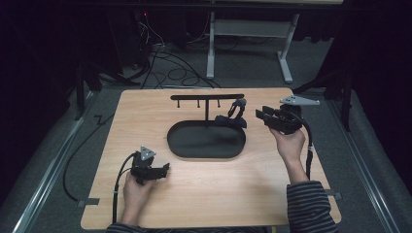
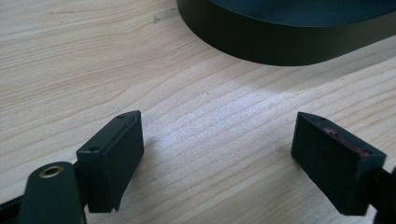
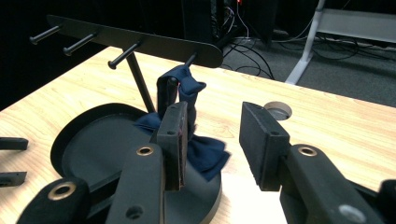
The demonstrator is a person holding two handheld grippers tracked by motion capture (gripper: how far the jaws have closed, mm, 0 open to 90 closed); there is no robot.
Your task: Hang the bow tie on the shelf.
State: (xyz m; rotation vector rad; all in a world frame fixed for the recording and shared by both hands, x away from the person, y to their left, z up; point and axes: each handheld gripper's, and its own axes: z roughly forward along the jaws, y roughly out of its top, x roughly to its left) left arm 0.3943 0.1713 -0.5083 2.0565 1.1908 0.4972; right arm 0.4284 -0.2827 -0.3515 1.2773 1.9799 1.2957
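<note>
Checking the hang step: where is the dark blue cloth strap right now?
In the high view, the dark blue cloth strap hangs from the right-end peg of the black rack, its lower end on the right rim of the oval tray, just left of the right tongs.

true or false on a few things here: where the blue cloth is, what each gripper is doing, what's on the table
1. The dark blue cloth hangs from a peg of the black rack. True.
2. The right gripper is clamped on the cloth. False: its jaws stand apart with nothing between them.
3. The left gripper is open over bare wood. True.
4. The rack stands on a round white plate. False: its base is a black oval tray.
5. The cloth's lower end rests on the tray. True.
</note>
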